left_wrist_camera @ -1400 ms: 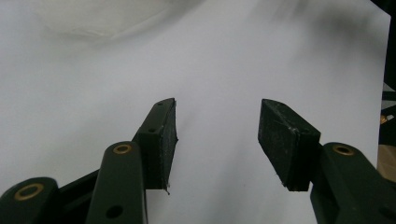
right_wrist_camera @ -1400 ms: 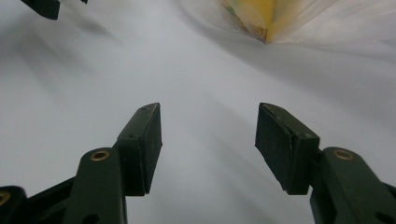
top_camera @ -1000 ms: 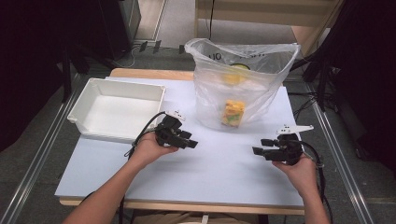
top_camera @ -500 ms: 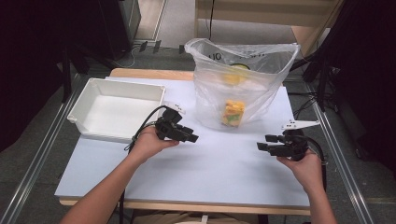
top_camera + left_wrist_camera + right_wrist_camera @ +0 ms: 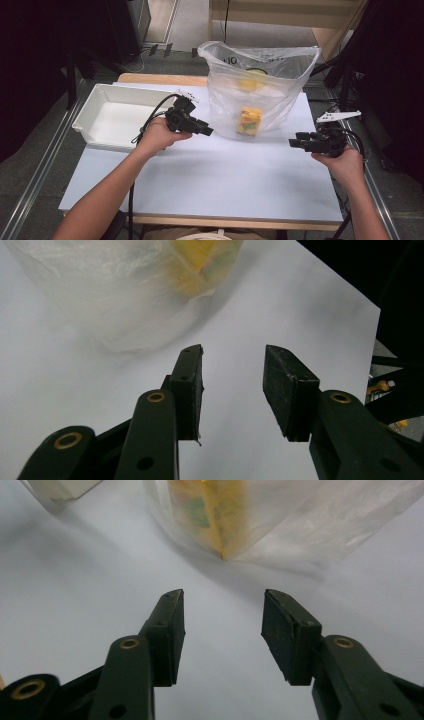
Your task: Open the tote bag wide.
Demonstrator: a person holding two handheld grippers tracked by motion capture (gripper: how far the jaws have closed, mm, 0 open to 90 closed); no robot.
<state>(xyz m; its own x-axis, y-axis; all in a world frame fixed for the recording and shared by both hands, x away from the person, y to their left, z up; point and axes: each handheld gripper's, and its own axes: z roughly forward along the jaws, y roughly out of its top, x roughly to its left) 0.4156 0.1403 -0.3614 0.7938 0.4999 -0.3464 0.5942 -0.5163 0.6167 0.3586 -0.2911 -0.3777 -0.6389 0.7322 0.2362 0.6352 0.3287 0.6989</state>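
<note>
Two grippers flank our plastic bag (image 5: 257,85), which stands upright at the worktop's (image 5: 210,175) far side with yellow packets (image 5: 249,121) inside. Left gripper (image 5: 206,131) and right gripper (image 5: 294,143) are both near it, not touching. Their jaws have just been closing, yet gape with nothing between. White tray (image 5: 85,126) holds nothing we can see. Unpacking, we judge, is not yet begun.

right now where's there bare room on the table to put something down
The widest free patch is the near half of the table, between the two forearms and the front edge. A smaller bare strip lies between the left gripper and the right gripper, in front of the plastic bag. The white tray looks empty. The far middle is crowded by the bag.
</note>
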